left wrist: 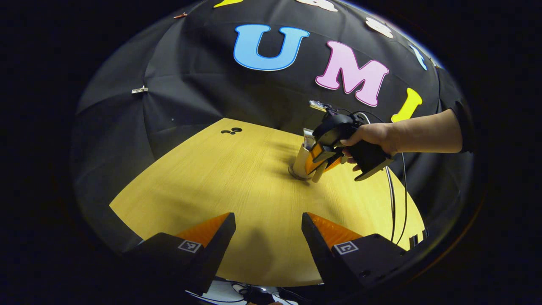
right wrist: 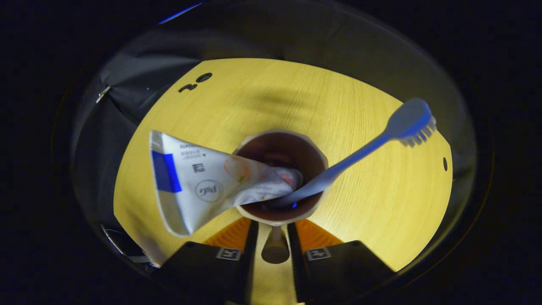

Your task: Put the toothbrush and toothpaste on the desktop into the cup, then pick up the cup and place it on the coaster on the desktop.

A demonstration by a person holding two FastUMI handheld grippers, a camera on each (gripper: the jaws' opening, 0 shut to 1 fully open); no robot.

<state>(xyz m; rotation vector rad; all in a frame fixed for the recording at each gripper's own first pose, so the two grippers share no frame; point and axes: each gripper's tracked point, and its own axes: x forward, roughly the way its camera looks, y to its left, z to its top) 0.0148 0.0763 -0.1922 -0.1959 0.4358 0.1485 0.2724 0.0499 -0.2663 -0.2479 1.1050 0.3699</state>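
Now cup's loaded, w/ right tool on its handle.
Left tool (left wrist: 268,237) hangs released over bare worktop (left wrist: 237,186), holding nothing. Toothpaste (right wrist: 199,180) leans out left of the cup (right wrist: 311,148), toothbrush (right wrist: 372,142) out right, both ends inside. We judge the cup stiff, light but top-heavy w/ loose contents, so keep it upright; the handle (right wrist: 275,248) is the place to hold. Right tool (right wrist: 275,241) looks clenched on that handle. In left gripper view, a hand (left wrist: 372,135) reaches in from the right, forearm level. Can't make out a coaster.
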